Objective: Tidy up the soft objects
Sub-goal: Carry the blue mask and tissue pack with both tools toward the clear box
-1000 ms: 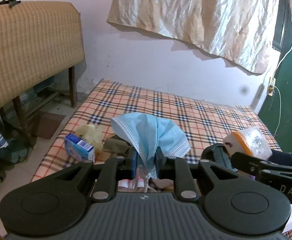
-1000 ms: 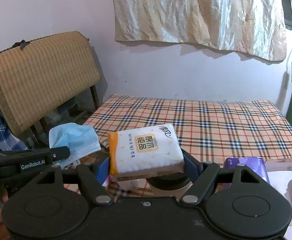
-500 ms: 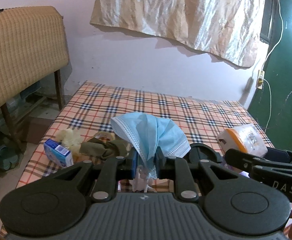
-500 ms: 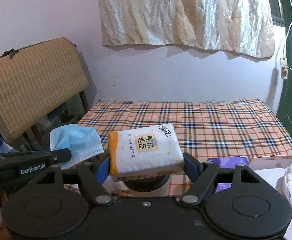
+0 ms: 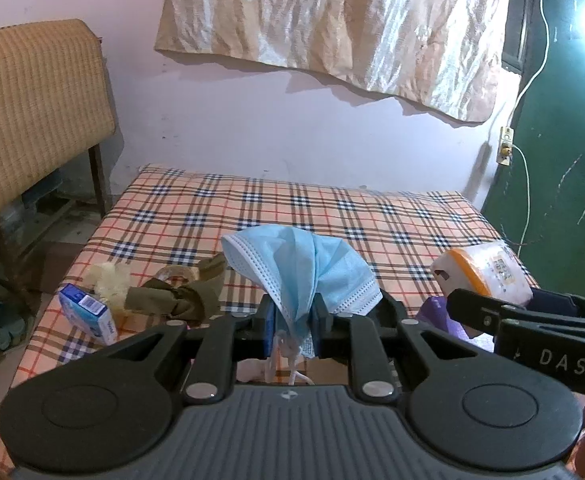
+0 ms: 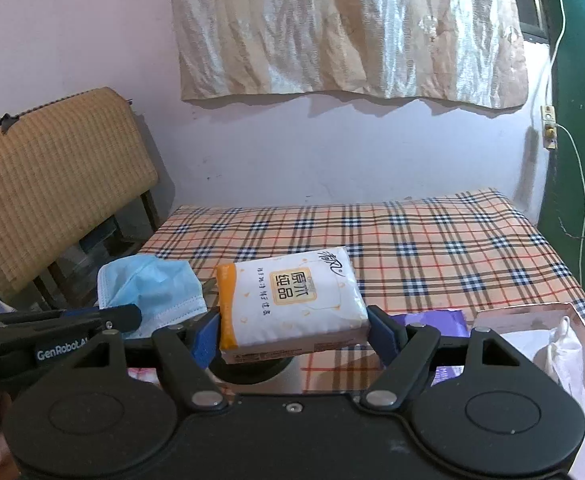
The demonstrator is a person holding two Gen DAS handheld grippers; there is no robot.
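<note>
My left gripper (image 5: 294,312) is shut on a light blue face mask (image 5: 296,268), which drapes over the fingertips above the checked bed (image 5: 332,208). My right gripper (image 6: 292,330) is shut on a white and orange tissue pack (image 6: 288,304), held flat between its blue pads. In the left wrist view the tissue pack (image 5: 488,272) shows at the right, clamped by the other gripper. In the right wrist view the mask (image 6: 148,288) hangs at the left. An olive cloth (image 5: 172,300), a pale yellow soft lump (image 5: 110,280) and a small blue box (image 5: 86,312) lie on the bed's near left.
A pink open box (image 6: 548,336) with white soft items stands at the near right, a purple packet (image 6: 436,320) beside it. A woven chair (image 5: 32,120) stands left of the bed. A green door (image 5: 564,160) and a hanging cable (image 5: 526,184) are on the right.
Both grippers have swung to the right over the bed with their loads. The items on the bed's left and the woven chair have slid leftward in view, and the pink box has come into sight.
</note>
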